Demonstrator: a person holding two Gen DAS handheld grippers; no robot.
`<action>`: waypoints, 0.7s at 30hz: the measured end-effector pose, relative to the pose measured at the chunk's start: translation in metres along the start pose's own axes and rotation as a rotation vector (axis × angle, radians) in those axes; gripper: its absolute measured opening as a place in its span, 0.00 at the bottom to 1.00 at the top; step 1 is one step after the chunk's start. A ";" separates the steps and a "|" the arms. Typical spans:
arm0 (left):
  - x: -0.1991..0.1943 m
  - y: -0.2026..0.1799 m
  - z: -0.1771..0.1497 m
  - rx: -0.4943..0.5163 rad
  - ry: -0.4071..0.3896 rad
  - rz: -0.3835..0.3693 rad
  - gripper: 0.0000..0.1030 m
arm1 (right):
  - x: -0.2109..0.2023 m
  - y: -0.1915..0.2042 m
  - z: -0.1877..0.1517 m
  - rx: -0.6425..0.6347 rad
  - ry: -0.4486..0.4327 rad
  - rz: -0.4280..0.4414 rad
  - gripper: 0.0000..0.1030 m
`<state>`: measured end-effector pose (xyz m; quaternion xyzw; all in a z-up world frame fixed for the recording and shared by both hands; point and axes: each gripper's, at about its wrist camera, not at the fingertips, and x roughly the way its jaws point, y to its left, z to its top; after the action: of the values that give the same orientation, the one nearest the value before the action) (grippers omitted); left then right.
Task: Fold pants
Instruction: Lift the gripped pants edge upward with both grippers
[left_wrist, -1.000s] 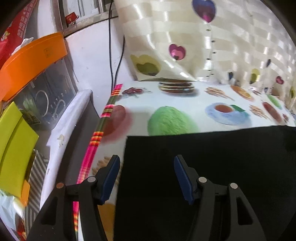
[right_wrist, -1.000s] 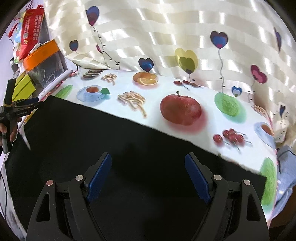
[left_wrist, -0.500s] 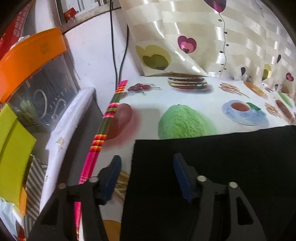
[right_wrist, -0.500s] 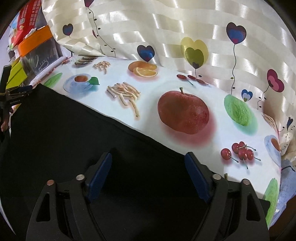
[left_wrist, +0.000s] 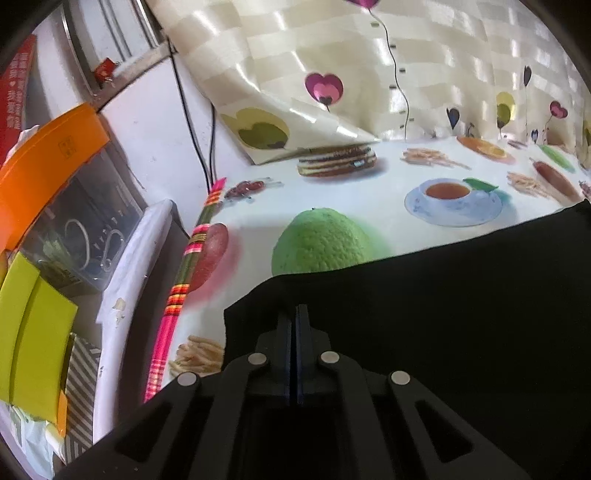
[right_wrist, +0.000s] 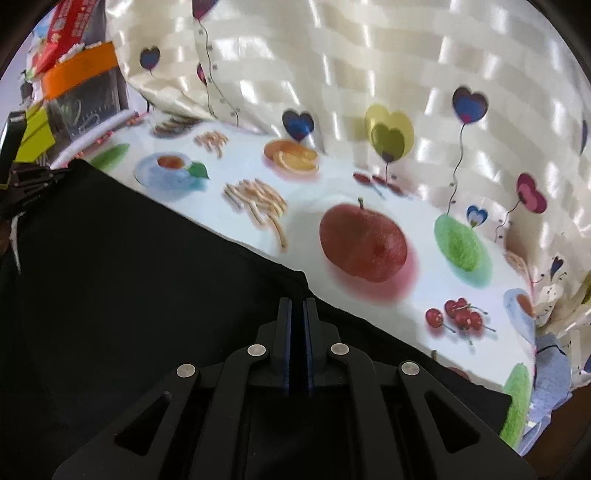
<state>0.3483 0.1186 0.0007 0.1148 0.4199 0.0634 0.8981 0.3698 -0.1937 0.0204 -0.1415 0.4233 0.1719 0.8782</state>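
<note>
Black pants (left_wrist: 443, 314) lie spread over a table with a fruit-print cloth (left_wrist: 369, 206). My left gripper (left_wrist: 295, 312) is at their far left corner; its jaws are closing to a tight pinch, and the fabric bunches up around the blue pads. In the right wrist view the pants (right_wrist: 129, 277) fill the lower left. My right gripper (right_wrist: 297, 304) is closing the same way on their far edge, which rises to a small peak above the tips. The left gripper (right_wrist: 26, 181) also shows there at the far left, on the pants' corner.
A heart-print curtain (right_wrist: 369, 74) hangs behind the table. Off the left edge stand a clear box with an orange lid (left_wrist: 44, 162), yellow-green sheets (left_wrist: 29, 332) and a pink striped stick (left_wrist: 184, 273). Grey-blue cloth (right_wrist: 550, 373) hangs at the right end.
Both grippers went from wide open to shut, each pinching the pants' fabric. The left one shifted toward the pants' corner, and the fabric edge has puckered up at both tips.
</note>
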 end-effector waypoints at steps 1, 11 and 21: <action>-0.005 0.001 0.000 -0.010 -0.013 -0.004 0.02 | -0.006 0.000 0.000 0.002 -0.012 0.000 0.05; -0.091 0.030 -0.017 -0.125 -0.167 -0.106 0.02 | -0.084 0.022 -0.014 0.019 -0.152 0.007 0.05; -0.166 0.042 -0.094 -0.200 -0.237 -0.194 0.02 | -0.163 0.070 -0.094 0.038 -0.231 0.017 0.04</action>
<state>0.1691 0.1387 0.0755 -0.0097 0.3118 0.0039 0.9501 0.1794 -0.1977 0.0858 -0.1007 0.3234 0.1864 0.9223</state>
